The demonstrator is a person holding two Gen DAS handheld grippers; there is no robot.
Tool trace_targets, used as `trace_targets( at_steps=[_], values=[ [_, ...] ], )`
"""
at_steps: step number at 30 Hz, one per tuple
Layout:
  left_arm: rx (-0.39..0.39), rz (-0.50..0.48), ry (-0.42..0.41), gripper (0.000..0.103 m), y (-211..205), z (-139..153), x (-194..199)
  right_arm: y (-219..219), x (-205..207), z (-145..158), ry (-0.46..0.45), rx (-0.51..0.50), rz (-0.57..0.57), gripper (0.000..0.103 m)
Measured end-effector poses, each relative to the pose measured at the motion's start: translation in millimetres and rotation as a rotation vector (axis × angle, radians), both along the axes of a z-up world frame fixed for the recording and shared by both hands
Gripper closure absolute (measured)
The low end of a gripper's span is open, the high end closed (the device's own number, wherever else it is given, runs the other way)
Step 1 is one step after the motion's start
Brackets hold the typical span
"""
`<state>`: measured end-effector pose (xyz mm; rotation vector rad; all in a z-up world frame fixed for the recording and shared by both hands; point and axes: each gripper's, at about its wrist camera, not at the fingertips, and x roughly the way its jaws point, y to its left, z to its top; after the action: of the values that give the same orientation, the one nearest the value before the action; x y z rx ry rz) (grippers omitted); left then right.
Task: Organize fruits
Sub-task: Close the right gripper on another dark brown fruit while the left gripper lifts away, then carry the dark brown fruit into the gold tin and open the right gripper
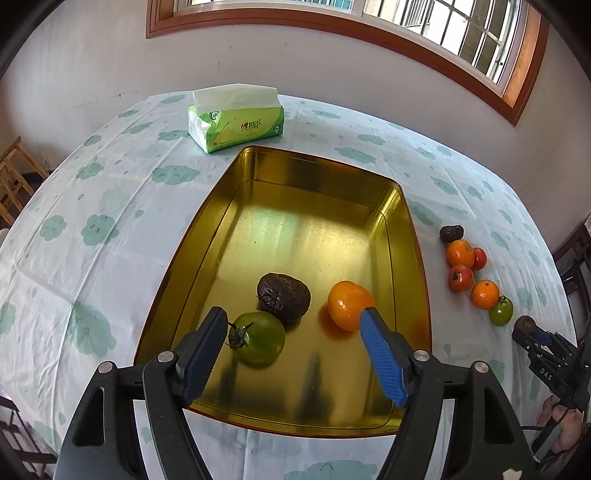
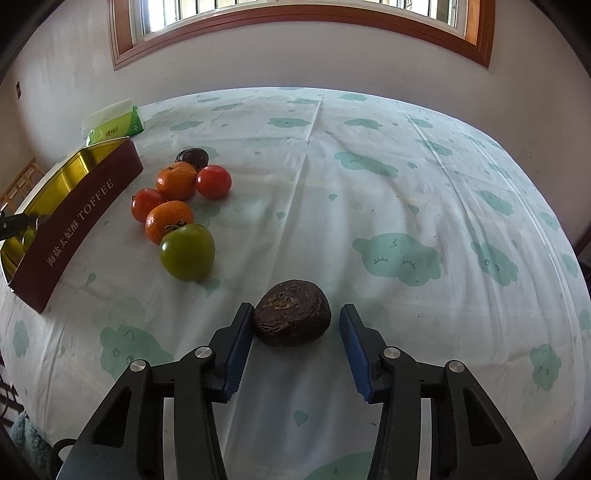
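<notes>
Cloud-print tablecloth (image 2: 369, 184) under window (image 2: 295, 14) | left tool (image 1: 293, 326) wide | right tool (image 2: 297, 317) narrow, astraddle dark fruit (image 2: 291, 314)

Tin (image 1: 236, 206): gold metal, mirror-glossy inside.
Tablecloth (image 2: 369, 221): thin matt cloth, creased.
Tissue pack (image 1: 236, 129), upper left: shiny plastic wrap, soft paper on top.
Passion fruit (image 2: 291, 314): dark, wrinkled, dull.
Green tomato (image 1: 258, 341): smooth, glossy.
Window frame (image 2: 295, 18): varnished wood.
Finger pads (image 1: 380, 358): blue ribbed plastic.
</notes>
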<state>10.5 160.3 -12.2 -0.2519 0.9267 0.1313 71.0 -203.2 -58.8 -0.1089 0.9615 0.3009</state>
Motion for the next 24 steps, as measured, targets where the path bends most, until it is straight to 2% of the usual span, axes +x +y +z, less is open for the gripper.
trace_targets(
  at_steps=[17,24],
  values=[
    [-0.006,0.009,-0.008,0.018,1.0,2.3,-7.6,2.2,-1.1,2.6,0.001,0.008,-0.012,0.063],
    [0.002,0.017,-0.033,0.011,3.6,8.9,-13.8,9.3,-3.6,15.9,-0.020,0.021,0.002,0.063]
  ],
)
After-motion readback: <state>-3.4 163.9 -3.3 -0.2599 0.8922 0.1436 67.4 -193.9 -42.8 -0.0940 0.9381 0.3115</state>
